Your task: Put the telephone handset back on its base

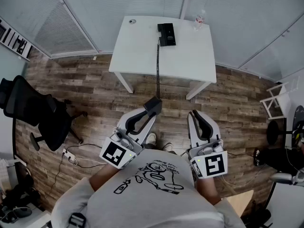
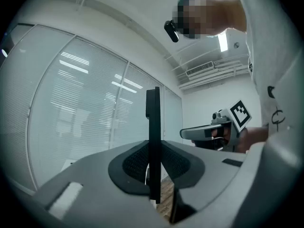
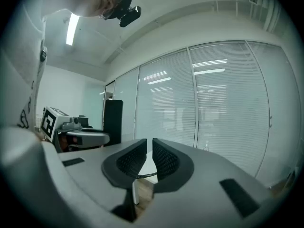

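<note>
The black telephone base [image 1: 166, 34] lies on the far side of a white table [image 1: 137, 51]. Its coiled cord [image 1: 157, 70] hangs off the table's near edge down to the black handset [image 1: 153, 105]. My left gripper [image 1: 151, 112] is shut on the handset well short of the table, over the wood floor. In the left gripper view the handset [image 2: 153, 141] stands edge-on, upright between the pads. My right gripper [image 1: 195, 115] is beside it at the same height, shut and holding nothing. Its pads [image 3: 164, 161] stand almost together, and the cord [image 3: 146, 175] shows beyond them.
A clear bottle [image 1: 199, 19] and a small round object [image 1: 132, 21] stand at the table's back edge. A black office chair [image 1: 38, 113] is at the left, with a power strip [image 1: 70, 156] on the floor. A white rack [image 1: 275, 99] stands right. Blinded glass walls surround the table.
</note>
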A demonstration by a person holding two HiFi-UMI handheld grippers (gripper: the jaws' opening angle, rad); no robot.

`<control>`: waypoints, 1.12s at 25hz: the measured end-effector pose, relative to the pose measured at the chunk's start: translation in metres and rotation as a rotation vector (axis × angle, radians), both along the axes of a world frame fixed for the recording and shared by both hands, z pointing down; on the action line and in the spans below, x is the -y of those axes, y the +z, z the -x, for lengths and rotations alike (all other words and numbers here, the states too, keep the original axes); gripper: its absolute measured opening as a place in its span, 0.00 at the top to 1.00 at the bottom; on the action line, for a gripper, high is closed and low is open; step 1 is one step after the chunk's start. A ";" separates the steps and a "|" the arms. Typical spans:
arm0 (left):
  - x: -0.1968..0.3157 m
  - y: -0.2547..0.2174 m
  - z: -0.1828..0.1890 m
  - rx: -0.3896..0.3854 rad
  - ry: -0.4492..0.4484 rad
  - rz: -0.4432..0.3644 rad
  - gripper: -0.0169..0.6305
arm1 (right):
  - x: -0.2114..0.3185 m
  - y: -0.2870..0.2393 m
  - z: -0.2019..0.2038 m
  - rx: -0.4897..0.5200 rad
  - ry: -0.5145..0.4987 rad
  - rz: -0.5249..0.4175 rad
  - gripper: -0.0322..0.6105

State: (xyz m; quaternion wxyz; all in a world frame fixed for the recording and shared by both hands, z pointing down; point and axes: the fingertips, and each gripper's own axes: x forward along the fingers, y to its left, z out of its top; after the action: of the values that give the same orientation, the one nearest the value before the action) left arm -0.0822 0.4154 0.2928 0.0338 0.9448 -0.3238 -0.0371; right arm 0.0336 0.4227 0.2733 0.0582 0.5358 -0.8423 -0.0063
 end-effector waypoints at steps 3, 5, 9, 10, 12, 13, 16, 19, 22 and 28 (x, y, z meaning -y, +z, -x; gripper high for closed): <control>0.005 0.001 0.009 0.005 0.006 -0.015 0.87 | 0.006 0.001 0.009 -0.004 0.000 0.002 0.90; 0.008 0.002 0.015 0.007 0.008 -0.021 0.87 | 0.008 0.002 0.017 -0.005 0.001 0.002 0.90; 0.014 0.005 0.031 -0.009 0.006 -0.005 0.87 | 0.011 0.005 0.031 -0.008 0.014 0.006 0.90; 0.017 0.005 0.034 -0.013 0.005 0.003 0.87 | 0.013 0.006 0.033 -0.005 0.021 0.008 0.90; 0.020 0.006 0.037 -0.019 0.006 0.010 0.87 | 0.015 0.007 0.035 0.009 0.031 0.010 0.90; 0.021 0.007 0.038 -0.023 0.007 0.013 0.87 | 0.015 0.006 0.036 0.015 0.031 0.009 0.90; 0.025 0.008 0.041 -0.026 0.008 0.020 0.87 | 0.019 0.007 0.038 0.017 0.025 0.008 0.90; 0.034 0.010 0.039 -0.029 0.005 0.022 0.87 | 0.029 0.009 0.038 0.020 0.023 0.010 0.90; 0.043 0.010 0.037 -0.030 0.000 0.026 0.87 | 0.040 0.010 0.036 0.026 0.017 0.009 0.90; 0.076 0.014 0.022 -0.003 0.000 0.000 0.87 | 0.074 0.016 0.019 0.045 0.010 0.006 0.90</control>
State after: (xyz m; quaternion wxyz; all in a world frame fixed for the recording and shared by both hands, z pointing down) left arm -0.1038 0.3391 0.3071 0.0343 0.9447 -0.3239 -0.0386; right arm 0.0144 0.3485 0.2895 0.0410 0.5398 -0.8407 0.0088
